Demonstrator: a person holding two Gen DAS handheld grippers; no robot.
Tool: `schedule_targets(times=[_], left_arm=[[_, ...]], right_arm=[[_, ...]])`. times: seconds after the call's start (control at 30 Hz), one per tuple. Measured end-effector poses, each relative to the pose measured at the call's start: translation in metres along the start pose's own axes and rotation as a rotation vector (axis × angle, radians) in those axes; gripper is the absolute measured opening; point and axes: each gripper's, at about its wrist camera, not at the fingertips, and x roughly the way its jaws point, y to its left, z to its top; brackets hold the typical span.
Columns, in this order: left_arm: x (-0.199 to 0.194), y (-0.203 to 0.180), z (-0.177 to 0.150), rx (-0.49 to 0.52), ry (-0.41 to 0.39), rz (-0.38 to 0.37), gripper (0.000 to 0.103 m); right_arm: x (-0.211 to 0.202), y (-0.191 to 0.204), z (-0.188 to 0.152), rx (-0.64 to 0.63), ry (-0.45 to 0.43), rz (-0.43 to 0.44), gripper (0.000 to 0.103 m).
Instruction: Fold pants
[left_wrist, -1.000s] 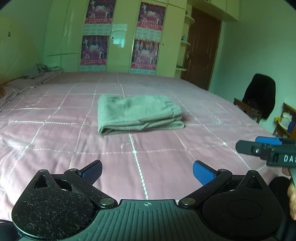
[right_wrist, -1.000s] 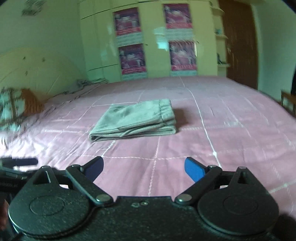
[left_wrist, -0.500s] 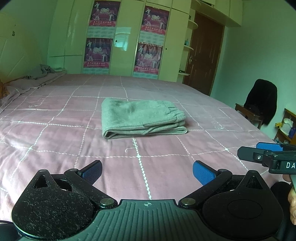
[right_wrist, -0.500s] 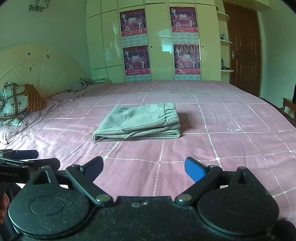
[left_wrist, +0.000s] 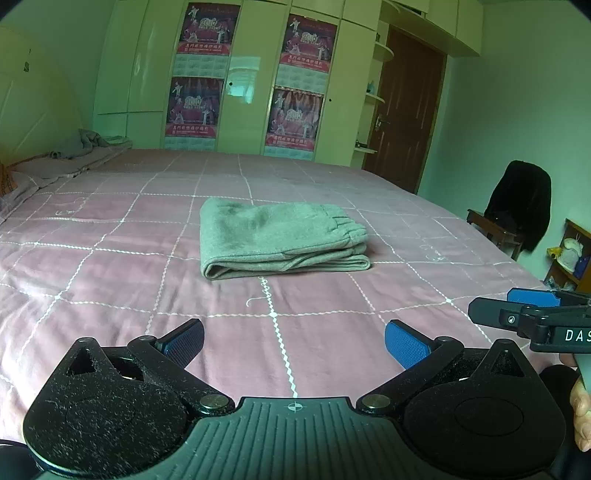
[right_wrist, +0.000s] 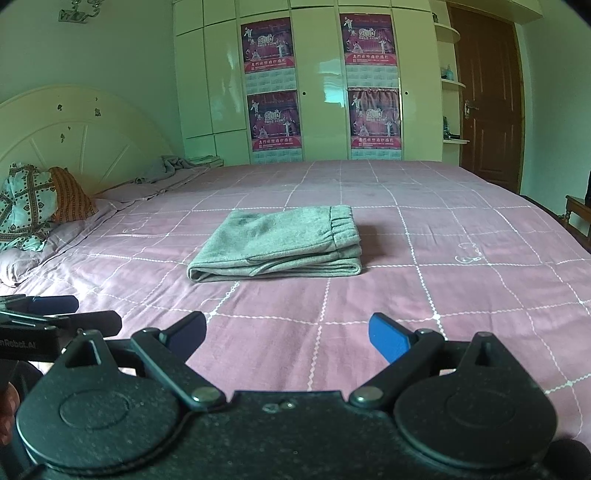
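Tongs (left_wrist: 293, 341) apart, pants (left_wrist: 280, 238) beyond.

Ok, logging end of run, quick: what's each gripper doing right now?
Left gripper: open, holding nothing.
Right gripper: open, holding nothing.
Pants: folded on the bed, clear of both.

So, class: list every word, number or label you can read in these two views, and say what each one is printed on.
"2010": on the wardrobe posters.
"DAS", cut off by the frame edge: on the right gripper body, in the left wrist view.
"nRobot.AI", start cut off: on the left gripper body, in the right wrist view.
Other poster lettering and calendar grids: too small to read.
Pants: no text.
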Motion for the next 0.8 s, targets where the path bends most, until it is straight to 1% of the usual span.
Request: schedule_targets(times=[0.8], left_arm=[[-0.0006, -0.0005, 0.0019, 0.002, -0.004, 0.000, 0.103]], right_arm=[[-0.0009, 0.0030, -0.0008, -0.008, 0.004, 0.005, 0.095]])
